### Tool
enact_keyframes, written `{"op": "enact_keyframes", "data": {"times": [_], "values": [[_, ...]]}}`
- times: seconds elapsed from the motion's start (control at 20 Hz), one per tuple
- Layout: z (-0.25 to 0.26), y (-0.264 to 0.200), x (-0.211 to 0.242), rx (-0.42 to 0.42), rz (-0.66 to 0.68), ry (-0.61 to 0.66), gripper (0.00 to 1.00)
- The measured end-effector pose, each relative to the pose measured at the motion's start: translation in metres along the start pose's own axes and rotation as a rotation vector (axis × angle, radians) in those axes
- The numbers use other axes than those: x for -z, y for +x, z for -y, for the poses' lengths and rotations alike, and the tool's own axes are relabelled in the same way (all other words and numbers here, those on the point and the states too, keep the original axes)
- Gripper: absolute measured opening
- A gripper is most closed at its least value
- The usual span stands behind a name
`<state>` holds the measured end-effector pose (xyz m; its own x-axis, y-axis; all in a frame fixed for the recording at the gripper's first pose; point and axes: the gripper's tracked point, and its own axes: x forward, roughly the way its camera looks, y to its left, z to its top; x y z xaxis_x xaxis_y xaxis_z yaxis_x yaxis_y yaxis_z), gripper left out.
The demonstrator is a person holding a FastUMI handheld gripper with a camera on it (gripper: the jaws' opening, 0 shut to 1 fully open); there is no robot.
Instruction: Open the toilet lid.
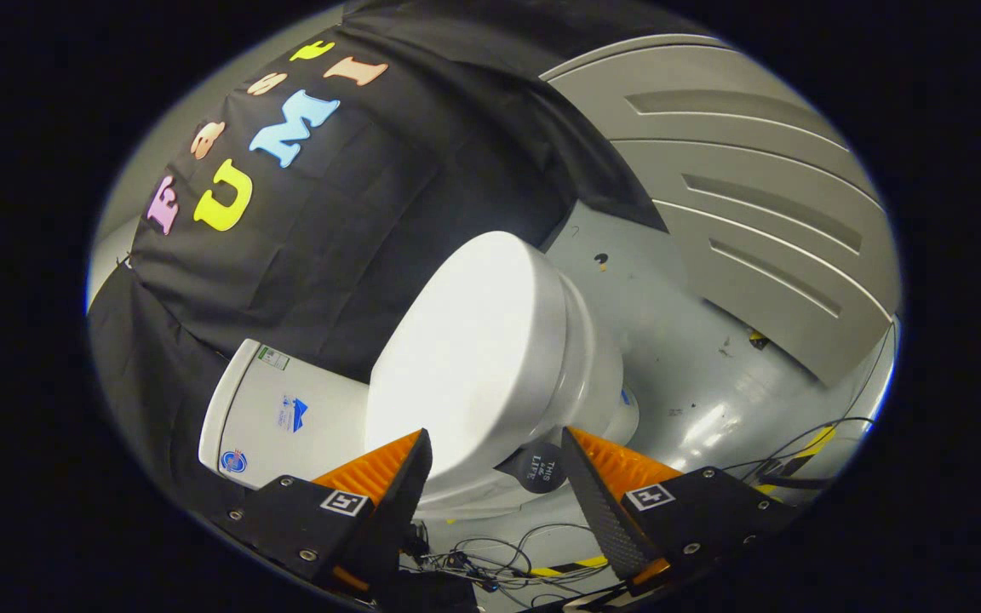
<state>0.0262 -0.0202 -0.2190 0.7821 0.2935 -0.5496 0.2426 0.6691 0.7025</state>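
A white toilet stands just ahead of my fingers, seen tilted. Its lid [465, 340] is down flat on the bowl [597, 366], bright under the light. The white tank [286, 417] sits behind it against the black cloth wall. My gripper [495, 455] is open, its two fingers spread apart with the near rim of the lid between and slightly beyond them. I cannot tell whether a finger touches the lid. Nothing is held.
Grey floor [678, 340] spreads beside the toilet. A grey ribbed panel [754, 196] leans beyond it. Loose cables [490, 562] and yellow-black tape [576, 564] lie on the floor under my fingers. A round dark sticker [539, 466] sits at the toilet's base.
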Motion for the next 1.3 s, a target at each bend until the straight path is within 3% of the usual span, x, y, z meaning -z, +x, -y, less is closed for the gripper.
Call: {"op": "enact_keyframes", "data": {"times": [0.5, 0.9, 1.2, 1.3], "values": [[0.024, 0.019, 0.031, -0.010, -0.146, 0.188, 0.92], [0.029, 0.025, 0.035, -0.051, -0.194, 0.318, 0.77], [0.027, 0.029, 0.035, -0.074, -0.208, 0.355, 0.54], [0.035, 0.033, 0.037, -0.047, -0.207, 0.346, 0.38]]}}
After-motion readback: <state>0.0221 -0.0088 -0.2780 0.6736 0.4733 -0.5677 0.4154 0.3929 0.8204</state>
